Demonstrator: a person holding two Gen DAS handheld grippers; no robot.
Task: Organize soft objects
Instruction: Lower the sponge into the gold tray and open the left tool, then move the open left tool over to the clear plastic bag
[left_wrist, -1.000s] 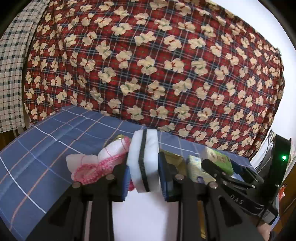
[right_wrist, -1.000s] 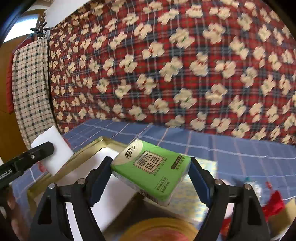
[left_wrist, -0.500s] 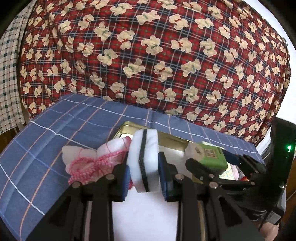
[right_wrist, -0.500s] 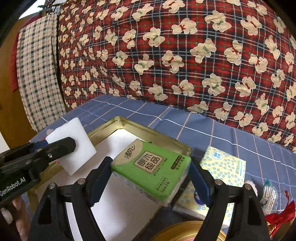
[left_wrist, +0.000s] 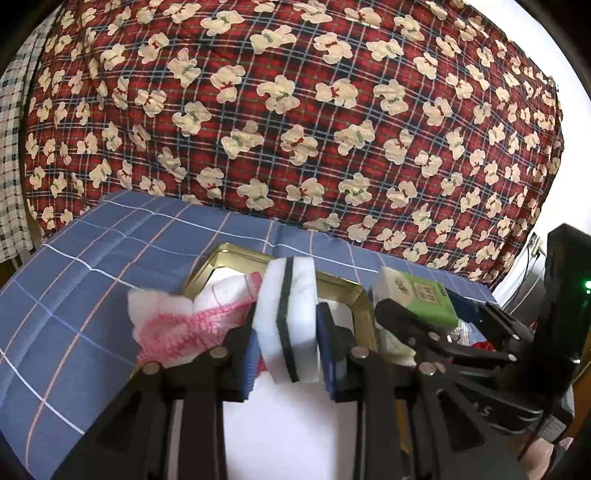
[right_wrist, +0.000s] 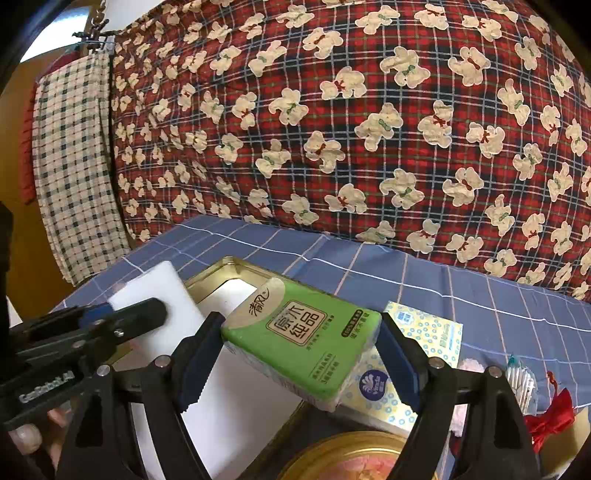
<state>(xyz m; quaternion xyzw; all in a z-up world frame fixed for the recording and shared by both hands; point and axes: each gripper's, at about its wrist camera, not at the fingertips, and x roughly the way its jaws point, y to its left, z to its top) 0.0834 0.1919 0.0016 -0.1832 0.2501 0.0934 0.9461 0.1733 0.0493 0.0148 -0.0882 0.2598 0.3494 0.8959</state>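
Two tools, each holding a soft thing above the gold tin

The left tool is clamped narrowly on a white sponge; the right tool grips a green tissue pack with jaws wide, both over the tin on the blue-checked table

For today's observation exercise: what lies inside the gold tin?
Inside the gold tin, only a white lining shows; the held green tissue pack and sponge cover parts of it.
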